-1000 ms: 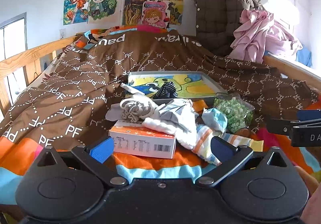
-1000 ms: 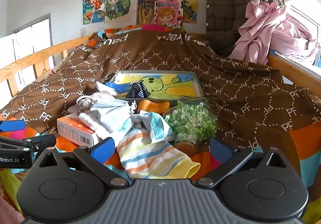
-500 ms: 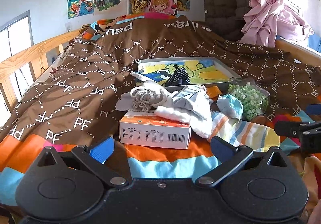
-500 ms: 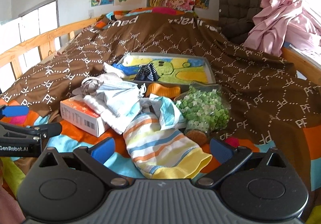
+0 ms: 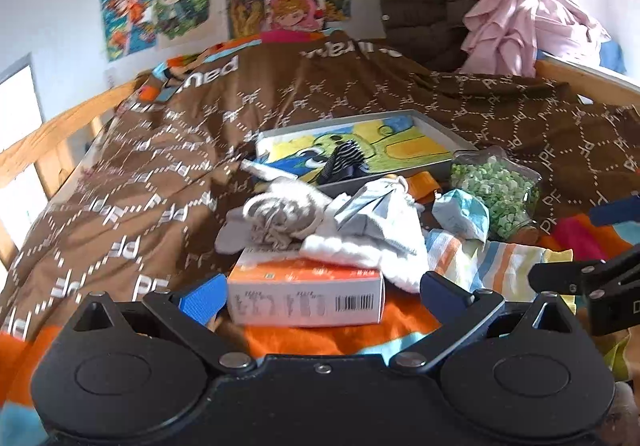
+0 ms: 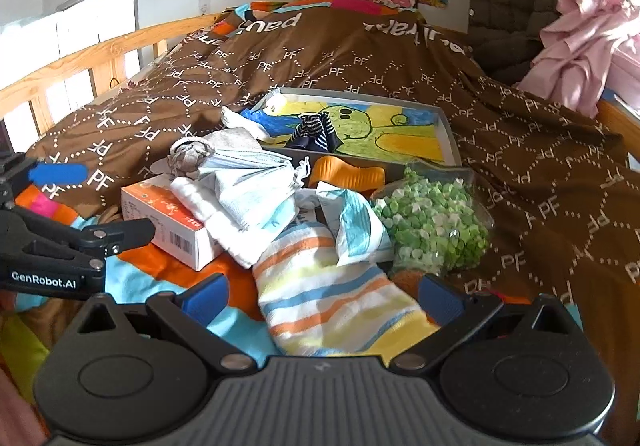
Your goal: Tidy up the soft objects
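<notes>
Risk: pile on the bed [image 6: 520, 150] is tangled — white cloth [image 5: 352, 250] drapes over the orange box [image 5: 304, 294], so a pull on it prob. drags or tips the box.
Risk 2: striped sock [image 6: 328, 306] touches the bag of green bits [image 6: 432, 222]; a careless grab could snag the bag too.
Left hand-held gripper [image 5: 320, 294]: fingers spread wide, nothing betw. them; low, level, aimed at the near face of the box.
Right hand-held gripper [image 6: 324, 296]: also spread, empty; low over the sock's near end, sock lies betw. the fingers w/o visible contact.
Soft things: heaped near-centre of the bed, just in front of the picture tray [image 6: 448, 134]; a dark striped sock [image 6: 316, 134] lies in the tray.
</notes>
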`<state>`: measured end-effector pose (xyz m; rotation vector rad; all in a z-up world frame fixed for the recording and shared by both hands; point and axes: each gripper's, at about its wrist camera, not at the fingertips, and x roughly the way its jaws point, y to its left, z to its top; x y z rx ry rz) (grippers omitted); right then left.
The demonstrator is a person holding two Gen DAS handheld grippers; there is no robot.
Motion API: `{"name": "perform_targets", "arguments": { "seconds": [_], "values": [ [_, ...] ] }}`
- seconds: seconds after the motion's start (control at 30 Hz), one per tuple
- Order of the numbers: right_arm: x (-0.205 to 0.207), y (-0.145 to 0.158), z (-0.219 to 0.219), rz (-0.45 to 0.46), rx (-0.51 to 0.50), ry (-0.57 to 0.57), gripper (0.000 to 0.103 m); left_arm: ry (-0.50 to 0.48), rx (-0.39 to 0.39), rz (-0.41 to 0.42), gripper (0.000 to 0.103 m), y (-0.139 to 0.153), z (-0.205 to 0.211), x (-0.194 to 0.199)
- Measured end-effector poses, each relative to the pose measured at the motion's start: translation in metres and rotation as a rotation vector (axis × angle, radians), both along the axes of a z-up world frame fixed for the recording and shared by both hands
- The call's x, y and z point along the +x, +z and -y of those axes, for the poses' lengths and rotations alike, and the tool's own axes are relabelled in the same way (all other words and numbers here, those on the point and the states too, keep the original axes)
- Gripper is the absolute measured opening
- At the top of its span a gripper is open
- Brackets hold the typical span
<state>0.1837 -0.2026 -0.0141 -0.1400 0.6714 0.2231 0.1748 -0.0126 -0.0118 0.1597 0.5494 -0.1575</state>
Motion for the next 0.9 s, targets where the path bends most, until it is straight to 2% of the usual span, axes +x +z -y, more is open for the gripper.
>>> {"name": "perform_targets", "arguments": {
  "seconds": [0.33, 0.67, 0.9],
  "values": [
    [0.038, -0.016, -0.002, 0.104, -0.199, 0.141, 0.103, -0.125, 0.040, 0.035, 0.102, -0.011, 0.008, 0.036],
    [0.078, -0.034, -0.003, 0.143, -0.234, 0.160, 0.102, -0.200, 0.040, 0.101, 0.102, -0.033, 0.016, 0.076],
    [0.099, -0.047, -0.007, 0.122, -0.247, 0.119, 0.088, -0.201, -0.050, 0.112, 0.099, -0.042, 0.008, 0.091]
  ]
}}
